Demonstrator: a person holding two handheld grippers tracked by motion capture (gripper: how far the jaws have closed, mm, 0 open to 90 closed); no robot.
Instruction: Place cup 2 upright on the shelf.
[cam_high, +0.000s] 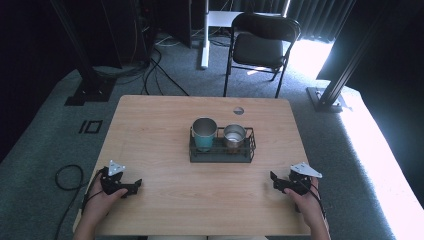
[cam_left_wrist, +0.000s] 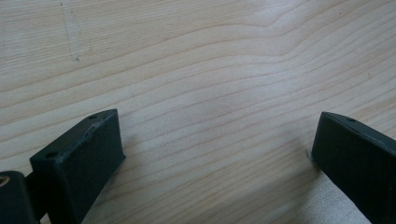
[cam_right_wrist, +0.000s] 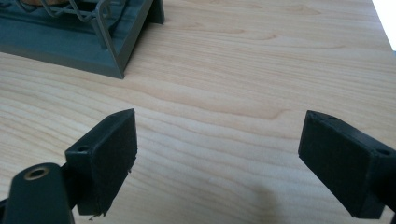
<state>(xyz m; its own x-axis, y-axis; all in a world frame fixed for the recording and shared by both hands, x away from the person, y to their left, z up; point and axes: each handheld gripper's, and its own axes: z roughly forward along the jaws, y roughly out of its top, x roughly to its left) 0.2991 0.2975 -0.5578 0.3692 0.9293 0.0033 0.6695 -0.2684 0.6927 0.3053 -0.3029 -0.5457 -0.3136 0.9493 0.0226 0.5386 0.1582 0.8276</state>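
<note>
A dark wire rack (cam_high: 222, 152) stands at the middle of the wooden table (cam_high: 155, 130). In it are a teal metal cup (cam_high: 204, 133) on the left and a shorter steel cup (cam_high: 234, 136) on the right. My left gripper (cam_high: 134, 186) rests near the front left of the table, open, with bare wood between its jaws (cam_left_wrist: 215, 154). My right gripper (cam_high: 274, 181) rests near the front right, open as well, nothing between its fingers (cam_right_wrist: 217, 158). A corner of the rack (cam_right_wrist: 112, 51) shows at the upper left of the right gripper view.
A black folding chair (cam_high: 260, 42) stands beyond the table's far edge. A small round hole (cam_high: 238, 110) sits in the tabletop near the back. Cables (cam_high: 67, 177) lie on the grey carpet to the left. Dark frame posts (cam_high: 345, 70) stand at both back corners.
</note>
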